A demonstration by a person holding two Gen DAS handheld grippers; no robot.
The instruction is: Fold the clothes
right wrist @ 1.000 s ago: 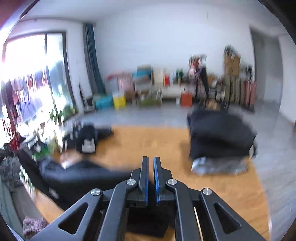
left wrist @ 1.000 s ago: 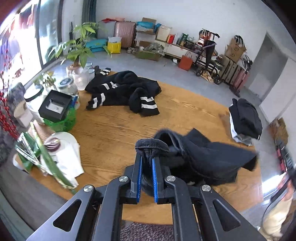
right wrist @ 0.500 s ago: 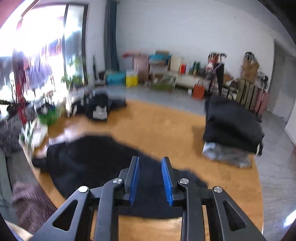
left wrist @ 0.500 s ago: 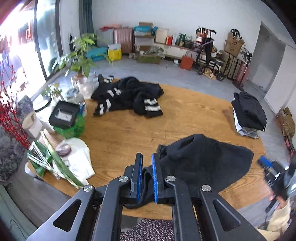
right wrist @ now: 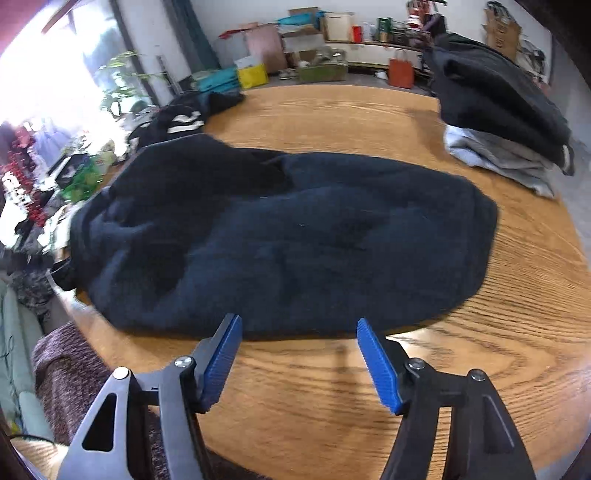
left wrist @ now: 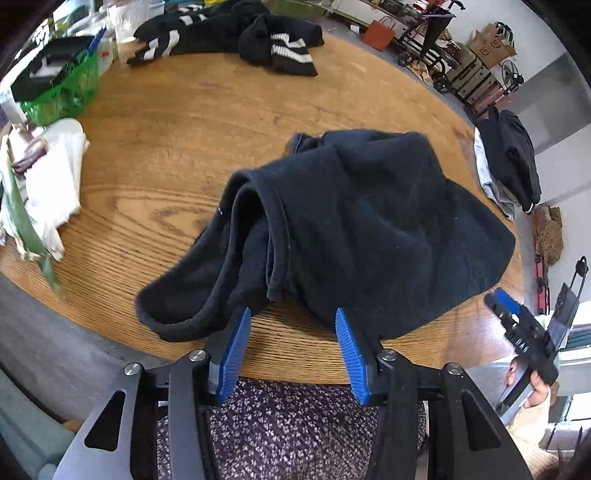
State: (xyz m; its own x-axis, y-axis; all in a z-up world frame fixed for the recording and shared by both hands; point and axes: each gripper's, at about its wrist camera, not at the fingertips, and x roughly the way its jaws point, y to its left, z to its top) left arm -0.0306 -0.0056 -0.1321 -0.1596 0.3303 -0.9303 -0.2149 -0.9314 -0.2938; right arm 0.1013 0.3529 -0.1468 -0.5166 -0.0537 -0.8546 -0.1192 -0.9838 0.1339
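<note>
Because the black garment [left wrist: 354, 221] lies loose on the round wooden table [left wrist: 177, 155], near the edge closest to the person, it looks soft and thick, like fleece or knit, and I judge it fairly light but bulky. It will sag and slide on the smooth wood, not keep its shape. At its left end a hemmed opening [left wrist: 273, 221] stands up in folds; this rim, or the straight near edge, seems the best place to pinch, because a double layer of hem gives the pads something firm.

The left gripper [left wrist: 291, 325] has just been opening its jaws and they now stand apart, with the cloth just ahead of the blue pads [left wrist: 232, 350] and not pressed by them. The right gripper [right wrist: 299, 332] has also just been opening; its jaws are wide, and only bare table is between them, with the garment's near edge just beyond the tips.

Some things are hard to read. What kind of garment it is, I cannot tell, since sleeves or legs are tucked under the heap. The right wrist view is blurred at its left side. A folded stack [right wrist: 495, 122] at the far right and a striped dark pile [left wrist: 229, 33] at the far side are partly cut off.
</note>
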